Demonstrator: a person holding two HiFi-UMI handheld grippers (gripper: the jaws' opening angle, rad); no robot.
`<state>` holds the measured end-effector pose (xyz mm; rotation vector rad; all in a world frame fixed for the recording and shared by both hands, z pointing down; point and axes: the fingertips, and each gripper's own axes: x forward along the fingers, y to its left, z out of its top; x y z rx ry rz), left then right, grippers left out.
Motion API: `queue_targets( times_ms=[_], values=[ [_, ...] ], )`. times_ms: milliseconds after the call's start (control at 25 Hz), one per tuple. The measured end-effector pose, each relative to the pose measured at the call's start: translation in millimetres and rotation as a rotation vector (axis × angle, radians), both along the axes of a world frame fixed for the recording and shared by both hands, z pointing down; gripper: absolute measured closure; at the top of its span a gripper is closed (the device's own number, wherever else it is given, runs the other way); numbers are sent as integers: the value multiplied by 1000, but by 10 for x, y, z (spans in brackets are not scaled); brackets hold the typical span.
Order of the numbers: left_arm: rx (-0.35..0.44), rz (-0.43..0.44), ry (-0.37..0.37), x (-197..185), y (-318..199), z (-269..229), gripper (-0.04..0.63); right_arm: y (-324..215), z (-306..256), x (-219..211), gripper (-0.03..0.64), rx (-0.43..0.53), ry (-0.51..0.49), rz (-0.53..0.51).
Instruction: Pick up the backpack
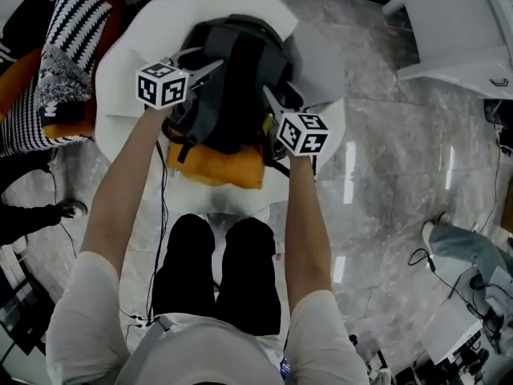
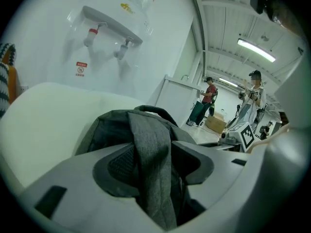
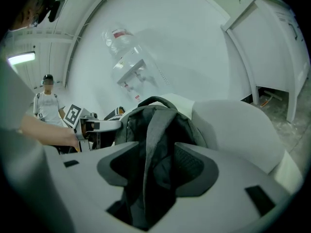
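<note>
Backpack (image 1: pixel 236 70) rests on a white chair (image 1: pixel 120 66) just ahead of both tongs. Left tongs (image 1: pixel 210 59) and right tongs (image 1: pixel 276 99) stand apart, one shoulder strap (image 2: pixel 151 164) between each pair, seemingly lined up for lifting.

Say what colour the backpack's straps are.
The straps are grey, clearest in the left gripper view.

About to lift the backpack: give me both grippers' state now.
Left gripper: open, a strap between its jaws, not clamped.
Right gripper: open, a strap between its jaws, not clamped.
</note>
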<state>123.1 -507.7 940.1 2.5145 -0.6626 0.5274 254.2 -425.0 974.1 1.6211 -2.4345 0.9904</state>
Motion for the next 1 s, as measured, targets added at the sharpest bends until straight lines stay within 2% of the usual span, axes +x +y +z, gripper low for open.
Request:
queue_targets(
  times_ms=[160, 320, 360, 400, 480, 680, 1000],
  values=[
    [1, 4, 18, 41, -27, -13, 381, -71, 25, 37, 416, 7, -53, 23],
    [-8, 8, 30, 21, -6, -72, 438, -145, -34, -46, 417, 21, -94, 10],
    [-9, 9, 29, 16, 1, -90, 453, -151, -43, -87, 429, 19, -91, 1],
    [-9, 9, 29, 14, 4, -114, 468, -158, -53, -113, 476, 17, -83, -2],
    [-7, 6, 32, 20, 9, -171, 490, -170, -80, -117, 529, 13, -79, 3],
    [-7, 1, 33, 8, 60, -314, 548, -113, -177, -146, 560, -13, -92, -24],
    [-46, -44, 40, -125, 205, -595, 558, -13, -626, -172, 574, -6, -66, -56]
  ],
)
